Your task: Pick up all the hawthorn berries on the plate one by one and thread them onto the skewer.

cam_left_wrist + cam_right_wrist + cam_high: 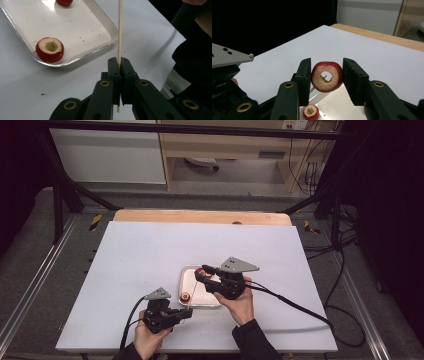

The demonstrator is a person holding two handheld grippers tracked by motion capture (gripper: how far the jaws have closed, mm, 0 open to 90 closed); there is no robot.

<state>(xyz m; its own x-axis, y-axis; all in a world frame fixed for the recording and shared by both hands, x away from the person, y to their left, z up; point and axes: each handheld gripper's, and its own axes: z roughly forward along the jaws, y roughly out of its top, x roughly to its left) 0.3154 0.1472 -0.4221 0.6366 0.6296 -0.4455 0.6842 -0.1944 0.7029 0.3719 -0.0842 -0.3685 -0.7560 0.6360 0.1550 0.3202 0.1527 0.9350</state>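
Thin wooden skewer [119,30] between the left gripper's [119,65] closed jaws, beside a tray [105,23] (two cored red fruits).

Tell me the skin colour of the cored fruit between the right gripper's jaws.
Red; right gripper view.

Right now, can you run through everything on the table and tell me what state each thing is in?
Left gripper: fingers shut on the wooden skewer.
Wooden skewer: clamped near one end, pointing out over the table.
Right gripper: fingers hold the lifted cored fruit, a slight gap showing on one side.
Lifted cored fruit: raised above the tray, skewer tip inside its hole.
Second cored fruit: lying in the tray, hollow up.
Metal tray: flat on the table.
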